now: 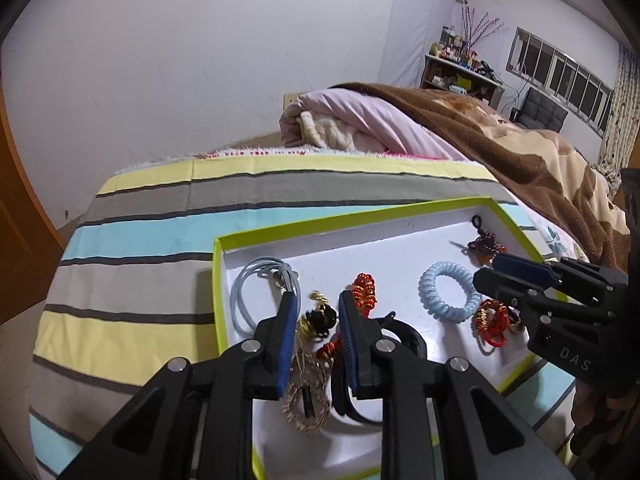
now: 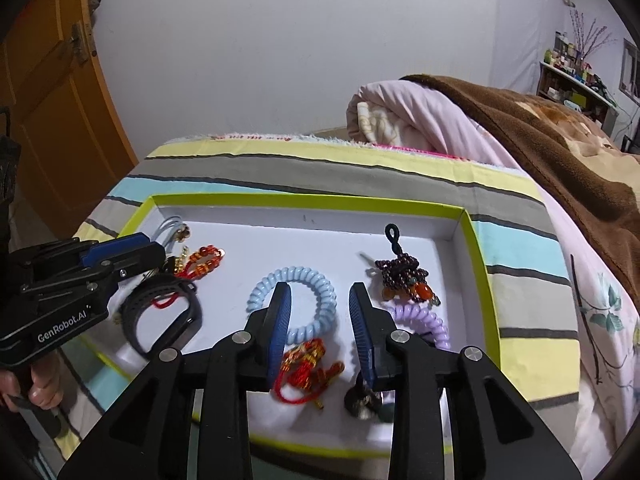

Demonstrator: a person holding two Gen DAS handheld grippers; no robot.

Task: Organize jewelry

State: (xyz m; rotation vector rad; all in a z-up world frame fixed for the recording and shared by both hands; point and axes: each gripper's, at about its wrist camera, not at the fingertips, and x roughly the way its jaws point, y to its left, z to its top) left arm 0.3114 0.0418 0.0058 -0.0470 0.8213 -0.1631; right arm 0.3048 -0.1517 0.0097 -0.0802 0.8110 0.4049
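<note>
A shallow white tray with a green rim (image 1: 340, 220) (image 2: 304, 200) lies on the striped bedcover and holds the jewelry. My left gripper (image 1: 318, 300) stands open over its left part, with a black-and-gold hair tie (image 1: 316, 318) lying in the gap and no pad pressing on it. A pale blue cord loop (image 1: 256, 292) and a red beaded bracelet (image 1: 364, 292) flank its fingers. My right gripper (image 2: 320, 292) stands open over the tray's middle. A light blue spiral tie (image 2: 294, 304) lies behind its left finger, and a red knotted cord (image 2: 308, 368) lies beneath the gap.
A purple beaded charm (image 2: 404, 276), a lilac spiral tie (image 2: 424, 320) and a black band (image 2: 160, 312) also lie in the tray. A rolled pink quilt (image 1: 360, 120) and a brown blanket (image 1: 520, 152) fill the bed's far right. A wooden door (image 2: 60, 120) stands at the left.
</note>
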